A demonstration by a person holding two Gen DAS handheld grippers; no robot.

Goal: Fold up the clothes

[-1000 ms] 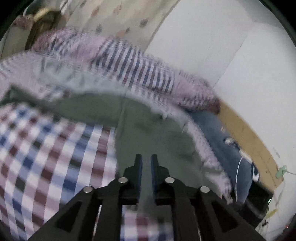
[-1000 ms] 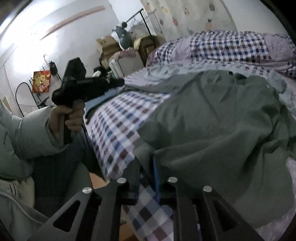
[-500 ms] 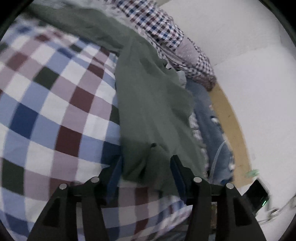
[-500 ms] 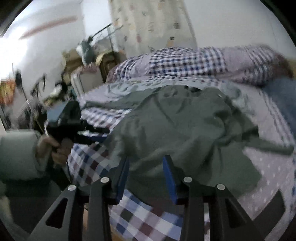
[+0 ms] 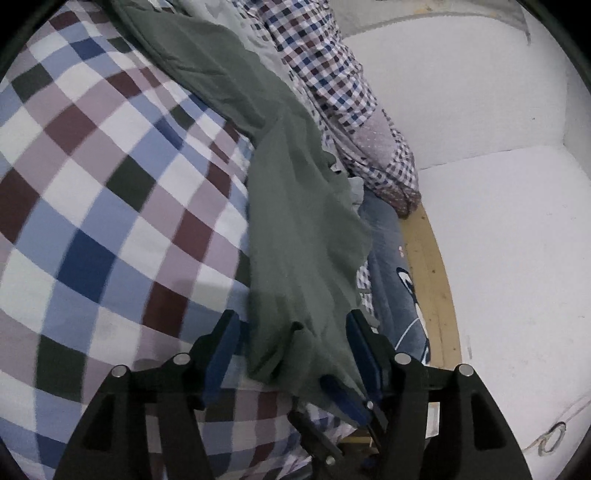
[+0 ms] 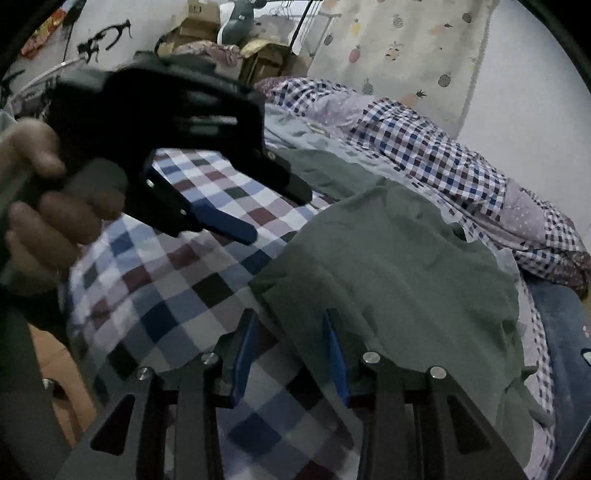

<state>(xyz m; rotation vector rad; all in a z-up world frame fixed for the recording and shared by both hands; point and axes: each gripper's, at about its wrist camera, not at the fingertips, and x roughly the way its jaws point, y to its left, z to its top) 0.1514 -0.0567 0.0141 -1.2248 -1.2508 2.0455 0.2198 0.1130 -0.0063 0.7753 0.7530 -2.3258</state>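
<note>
A dark green garment [image 5: 295, 229] lies crumpled on the checked bed sheet [image 5: 110, 206]. Its near hem sits between the blue-padded fingers of my left gripper [image 5: 291, 332], which is open. From the right wrist the same garment [image 6: 391, 258] spreads to the right, and its near corner reaches in between the fingers of my open right gripper [image 6: 290, 332]. That view also has the left gripper [image 6: 277, 216], held by a hand [image 6: 40, 206] and hanging open above the sheet [image 6: 192, 280], left of the garment's edge.
A bunched small-check quilt [image 6: 436, 147] lies along the far side of the bed. A blue cushion [image 5: 391, 280] and a wooden bed rail [image 5: 432, 280] run beside the white wall [image 5: 480, 110]. Cardboard boxes [image 6: 199, 22] and a pineapple-print curtain [image 6: 399, 48] stand behind.
Both grippers were shut a second ago and have opened. The left one swung down to the garment's hem. The right one let go of the fabric edge.
</note>
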